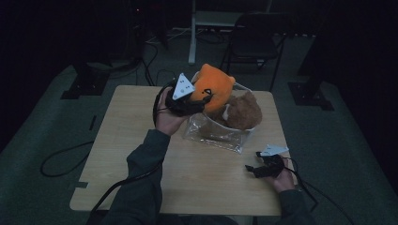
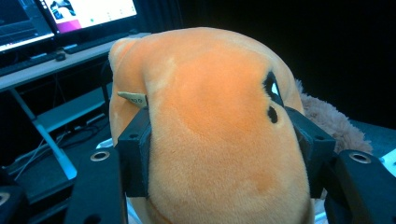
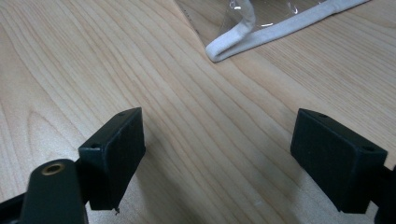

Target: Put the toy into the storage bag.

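to do this well i should keep an even squeeze on the orange plush toy (image 2: 215, 135) and keep it steady over the clear bag (image 1: 220, 136), clear of the brown plush toy (image 1: 241, 111) already in it. my left gripper (image 1: 197, 101) pinches the orange toy's sides, jaws moderately apart, pads sunk into it. my right gripper (image 3: 219, 158) rests spread and empty on the table (image 3: 70, 70) near the bag.
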Demonstrator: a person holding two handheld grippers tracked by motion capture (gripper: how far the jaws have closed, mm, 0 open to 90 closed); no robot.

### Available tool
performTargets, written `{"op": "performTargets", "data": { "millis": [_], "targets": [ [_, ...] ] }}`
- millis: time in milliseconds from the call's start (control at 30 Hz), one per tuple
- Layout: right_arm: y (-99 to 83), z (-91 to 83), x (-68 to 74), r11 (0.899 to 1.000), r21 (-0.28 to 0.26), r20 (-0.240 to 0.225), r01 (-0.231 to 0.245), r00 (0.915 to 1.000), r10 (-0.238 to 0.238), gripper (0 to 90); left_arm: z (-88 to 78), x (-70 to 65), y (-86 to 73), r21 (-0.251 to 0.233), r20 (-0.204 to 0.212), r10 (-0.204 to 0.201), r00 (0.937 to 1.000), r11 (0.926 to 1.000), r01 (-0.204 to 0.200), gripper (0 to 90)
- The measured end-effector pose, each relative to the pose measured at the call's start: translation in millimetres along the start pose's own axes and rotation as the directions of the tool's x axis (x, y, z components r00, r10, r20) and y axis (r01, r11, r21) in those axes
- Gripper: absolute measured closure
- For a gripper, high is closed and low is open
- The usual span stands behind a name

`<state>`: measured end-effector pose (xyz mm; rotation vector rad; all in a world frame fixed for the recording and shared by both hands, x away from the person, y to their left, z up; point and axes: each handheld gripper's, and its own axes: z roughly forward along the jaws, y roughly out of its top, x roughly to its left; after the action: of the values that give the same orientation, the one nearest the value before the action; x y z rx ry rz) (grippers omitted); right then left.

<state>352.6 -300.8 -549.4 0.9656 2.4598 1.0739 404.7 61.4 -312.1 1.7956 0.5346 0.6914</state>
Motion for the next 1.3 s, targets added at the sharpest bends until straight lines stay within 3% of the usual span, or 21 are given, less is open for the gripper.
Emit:
{"op": "performTargets", "data": {
  "millis": [1300],
  "targets": [
    [0.0, 0.1, 0.0, 1.000, -0.001, -0.001, 0.000, 1.0000, 0.000, 17.0, 29.5, 1.0, -12.2, 0.010, 0.025, -0.077, 0.9967, 0.9970, 0.077, 38.1]
  ]
}}
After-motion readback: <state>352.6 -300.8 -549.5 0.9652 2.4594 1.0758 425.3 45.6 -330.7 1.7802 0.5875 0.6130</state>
